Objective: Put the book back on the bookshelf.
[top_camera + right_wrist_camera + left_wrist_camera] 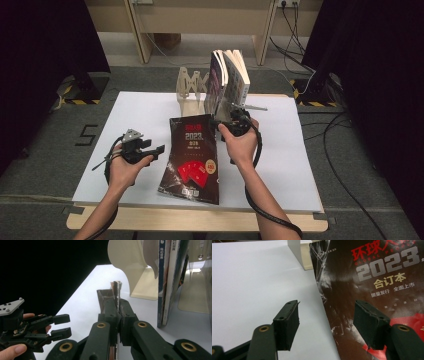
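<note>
Magazine [192, 157] flat on table [295, 165], before rack [192, 92]; books [229, 75] upright in rack.

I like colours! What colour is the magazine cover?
Dark brown-black magazine with red and grey lettering; left gripper view.

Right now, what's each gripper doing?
Left gripper: open, holding nothing, its jaws astride the magazine's edge.
Right gripper: shut on the magazine's top edge.
</note>
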A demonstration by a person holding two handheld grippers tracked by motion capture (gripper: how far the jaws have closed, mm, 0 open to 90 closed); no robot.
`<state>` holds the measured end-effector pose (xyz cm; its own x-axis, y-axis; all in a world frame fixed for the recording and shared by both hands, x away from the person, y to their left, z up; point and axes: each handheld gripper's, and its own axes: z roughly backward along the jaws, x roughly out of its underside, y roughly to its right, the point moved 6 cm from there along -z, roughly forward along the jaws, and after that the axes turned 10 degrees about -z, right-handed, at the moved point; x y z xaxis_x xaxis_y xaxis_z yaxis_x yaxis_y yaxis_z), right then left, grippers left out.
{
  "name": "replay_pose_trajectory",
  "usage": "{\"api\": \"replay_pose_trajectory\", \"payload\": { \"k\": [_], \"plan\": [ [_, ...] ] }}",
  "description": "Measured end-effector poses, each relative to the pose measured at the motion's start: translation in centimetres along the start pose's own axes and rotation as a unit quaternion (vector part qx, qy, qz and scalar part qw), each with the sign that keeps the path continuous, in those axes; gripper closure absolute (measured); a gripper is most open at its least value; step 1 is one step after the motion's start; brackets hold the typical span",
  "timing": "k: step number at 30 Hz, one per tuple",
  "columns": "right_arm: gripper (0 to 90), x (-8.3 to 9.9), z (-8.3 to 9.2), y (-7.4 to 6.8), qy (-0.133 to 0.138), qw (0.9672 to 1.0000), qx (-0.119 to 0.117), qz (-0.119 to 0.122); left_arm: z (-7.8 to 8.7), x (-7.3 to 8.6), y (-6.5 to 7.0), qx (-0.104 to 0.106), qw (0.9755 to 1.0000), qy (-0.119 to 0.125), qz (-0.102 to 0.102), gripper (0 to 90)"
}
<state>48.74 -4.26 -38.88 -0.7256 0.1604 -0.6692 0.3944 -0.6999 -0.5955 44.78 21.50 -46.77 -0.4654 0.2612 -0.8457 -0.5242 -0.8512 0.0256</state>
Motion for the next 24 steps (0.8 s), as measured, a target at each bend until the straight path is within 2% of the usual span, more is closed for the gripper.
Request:
{"api": "replay_pose_trajectory", "payload": {
  "k": [24],
  "plan": [
    [87.7,-1.4,0.3,-0.4,0.041,0.9991,0.008,0.003,-0.1,-1.2,0.6,0.002,0.9999,0.010,-0.009,36.5]
  ]
}}
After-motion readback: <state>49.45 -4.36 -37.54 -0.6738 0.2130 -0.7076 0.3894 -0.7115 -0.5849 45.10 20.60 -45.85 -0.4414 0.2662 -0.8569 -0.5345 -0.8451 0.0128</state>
